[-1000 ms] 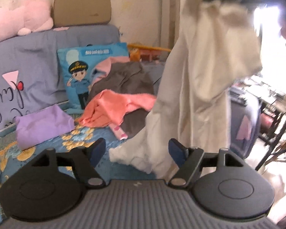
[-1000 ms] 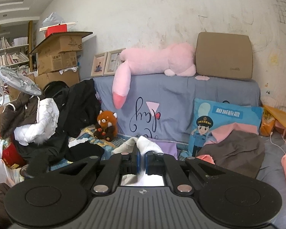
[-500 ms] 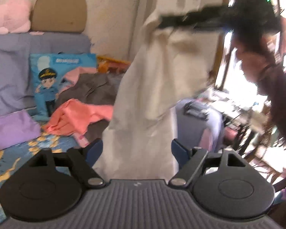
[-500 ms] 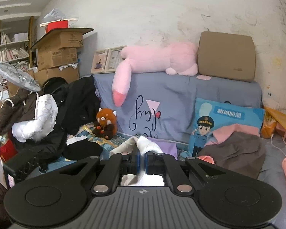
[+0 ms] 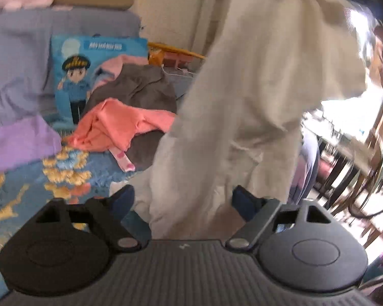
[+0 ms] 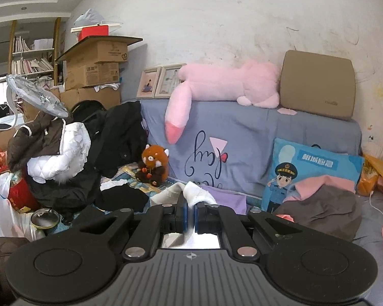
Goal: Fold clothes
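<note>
A cream garment hangs in the air, held at its top by my right gripper, which shows black and blurred at the upper right of the left wrist view. My left gripper is open, its blue pads on either side of the garment's lower hem. My right gripper is shut on a fold of the cream garment. An orange garment and a grey one lie piled on the bed. A folded purple piece lies at the left.
A blue patterned bedspread covers the bed. A policeman cushion, a pink plush and a tan cushion line the back. Dark coats, boxes and a tin stand left. A table and chairs stand right.
The left wrist view has swung back left and closer to the hanging garment, whose hem now lies between the open fingers. The right gripper stays shut on the cloth, barely moved.
</note>
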The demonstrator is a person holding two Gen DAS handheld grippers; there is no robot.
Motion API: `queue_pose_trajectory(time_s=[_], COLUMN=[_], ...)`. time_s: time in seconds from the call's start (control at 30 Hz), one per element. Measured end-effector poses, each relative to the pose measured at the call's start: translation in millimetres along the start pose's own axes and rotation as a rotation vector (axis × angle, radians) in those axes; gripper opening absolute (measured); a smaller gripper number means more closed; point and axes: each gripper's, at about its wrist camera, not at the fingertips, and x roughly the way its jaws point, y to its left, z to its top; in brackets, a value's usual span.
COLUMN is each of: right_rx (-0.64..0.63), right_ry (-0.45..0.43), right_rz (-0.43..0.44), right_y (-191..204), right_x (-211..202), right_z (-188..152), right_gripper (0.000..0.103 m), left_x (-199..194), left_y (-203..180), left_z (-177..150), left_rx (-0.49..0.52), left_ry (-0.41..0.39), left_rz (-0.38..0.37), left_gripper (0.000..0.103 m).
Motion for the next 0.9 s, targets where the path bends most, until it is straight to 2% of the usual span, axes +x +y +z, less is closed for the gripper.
queue_pose_trajectory(time_s=[0.07, 0.3, 0.4, 0.47, 0.5, 0.57, 0.6, 0.77, 0.9], right_rx=[0.002, 0.011, 0.013, 0.017, 0.018, 0.017, 0.016, 0.018, 0.031], right_ry=[0.001, -0.001, 0.001, 0.000, 0.000, 0.001, 0.002, 0.004, 0.000], right_rz=[-0.002, 0.005, -0.004, 0.001, 0.002, 0.004, 0.004, 0.009, 0.005], right_y=[-1, -1, -2, -2, -2, -2, -1, -1, -2], right_x=[-1, 1, 2, 1, 1, 1, 2, 2, 5], right_z=[-1, -4, -4, -5, -6, -6, -6, -7, -5], right_gripper=[0.005, 0.005, 0.005, 0.005, 0.005, 0.005, 0.005, 0.005, 0.005], left_x=[-3, -12, -19, -23, -24, -25, -25, -26, -31], left_y=[8, 13, 11, 10, 10, 11, 13, 27, 33], left_z=[-3, -8, -10, -12, -13, -14, -14, -10, 5], left_rx=[-0.036, -0.047, -0.052, -0.049, -0.051, -0.059, -0.074, -0.143, -0.153], left_ry=[-0.013, -0.031, -0.037, -0.034, -0.030, -0.025, -0.029, -0.053, -0.083], left_rz=[-0.023, -0.065, -0.101, -0.117, -0.115, -0.110, -0.106, -0.021, 0.127], left_gripper=[0.078, 0.061, 0.046, 0.029, 0.024, 0.008, 0.005, 0.003, 0.003])
